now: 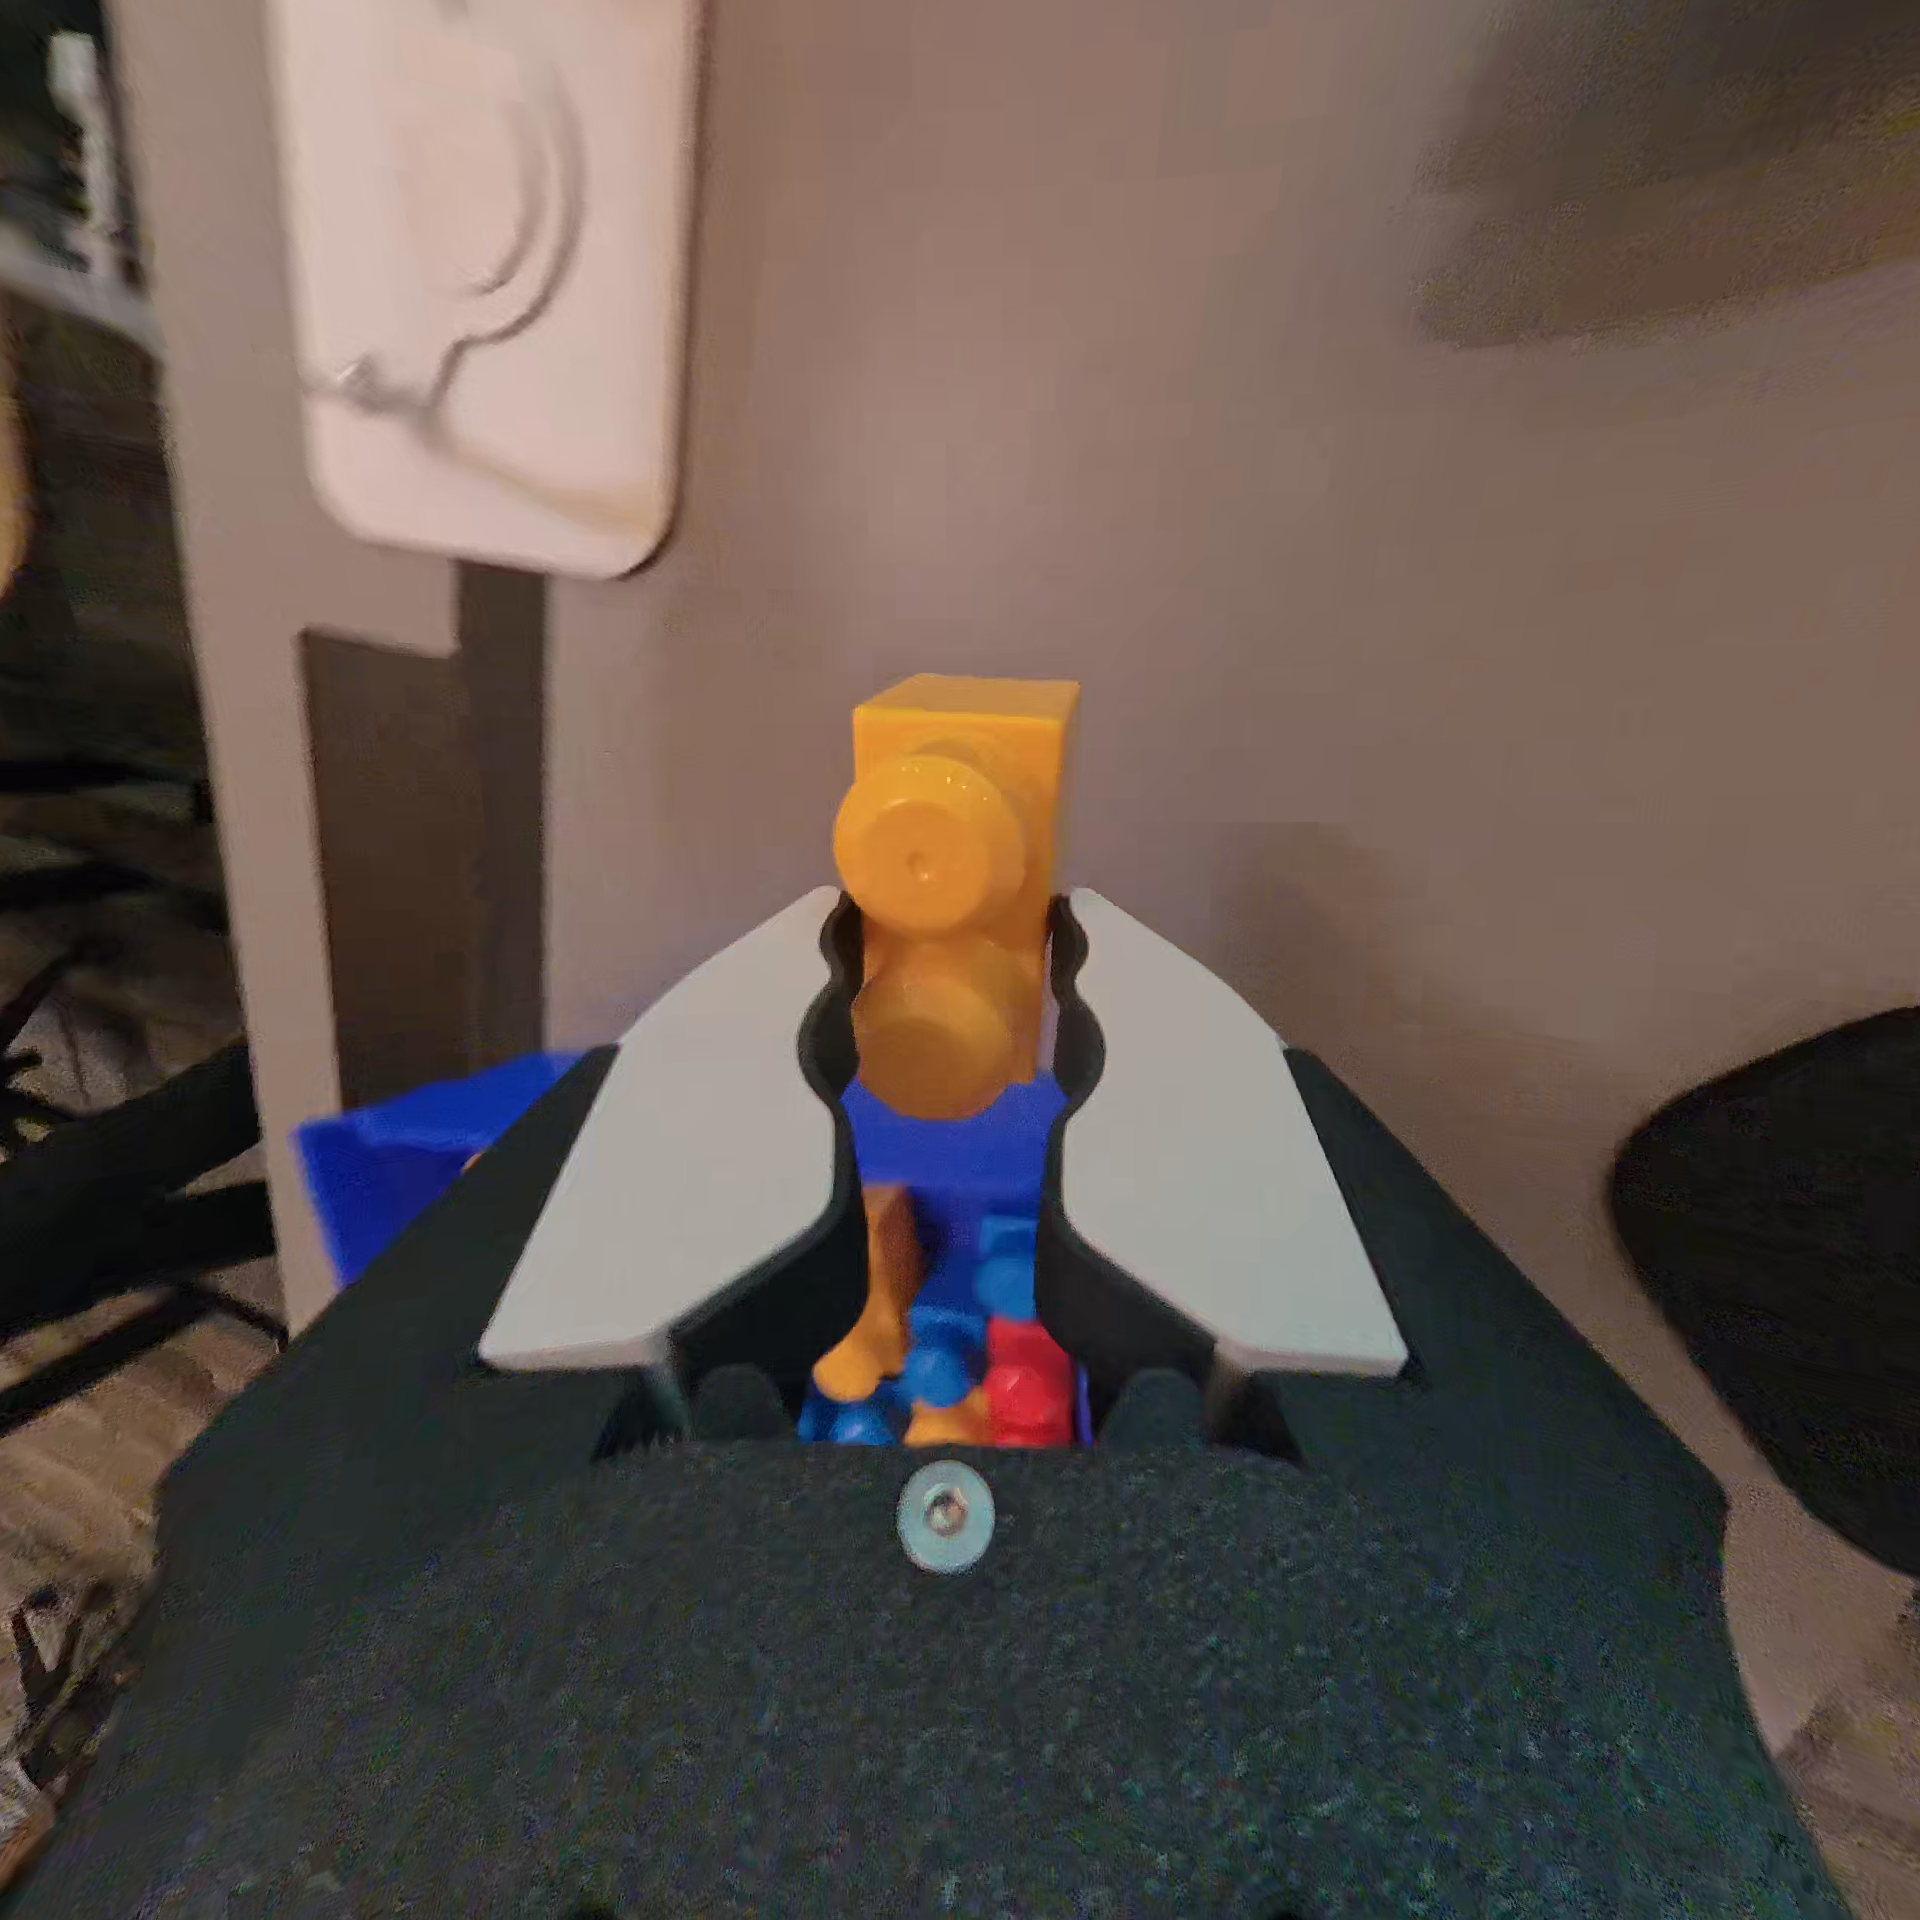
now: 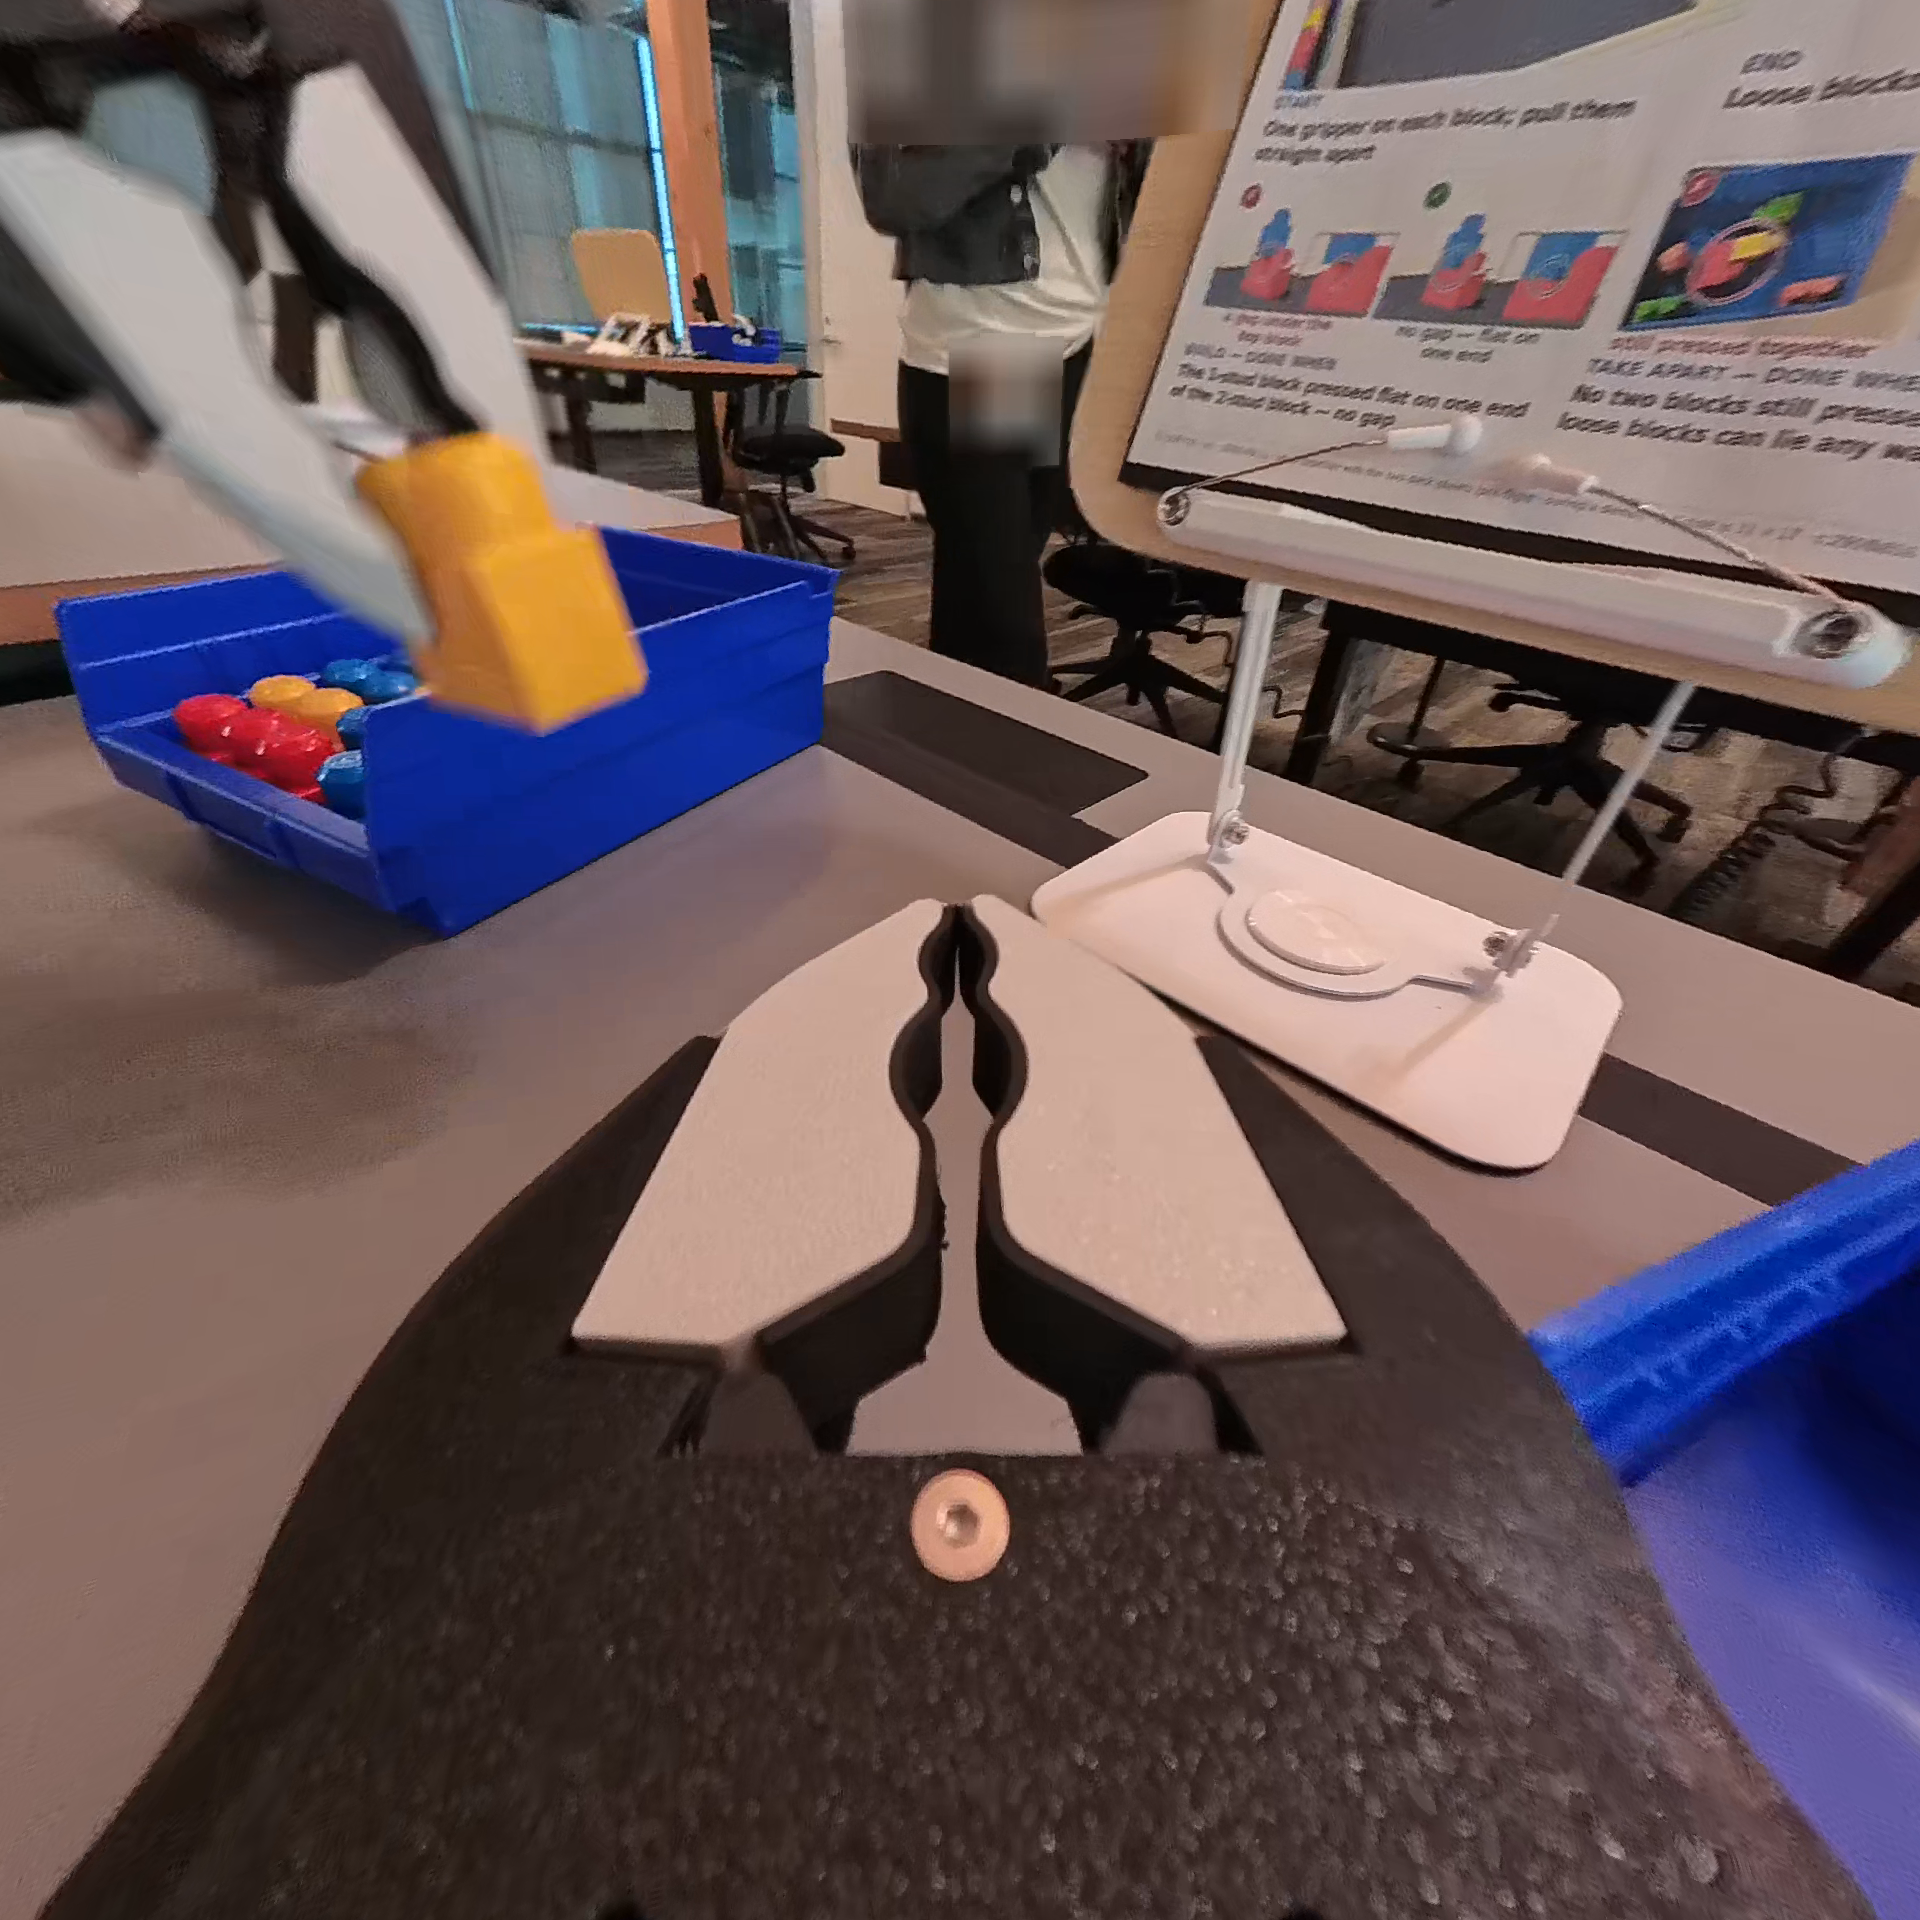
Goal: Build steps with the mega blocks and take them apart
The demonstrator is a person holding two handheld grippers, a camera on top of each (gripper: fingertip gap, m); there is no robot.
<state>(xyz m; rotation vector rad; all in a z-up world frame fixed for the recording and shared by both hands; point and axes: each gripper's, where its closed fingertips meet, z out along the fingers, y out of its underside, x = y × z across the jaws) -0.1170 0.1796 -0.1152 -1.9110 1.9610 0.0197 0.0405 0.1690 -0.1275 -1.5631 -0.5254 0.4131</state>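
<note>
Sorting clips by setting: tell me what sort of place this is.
Likely an office or lab workspace: desks and swivel chairs behind, an instruction sheet on a stand, and a bin of blocks.

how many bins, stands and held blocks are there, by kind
blue bins: 2, far bin, near bin
yellow block held in left gripper: 1
white stand: 1
total: 4

Glossy plastic yellow block; shiny blue plastic bin; matt grey tabletop.

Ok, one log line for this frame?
left gripper: shut on yellow block, above blue bin | right gripper: shut, empty, over table
</note>
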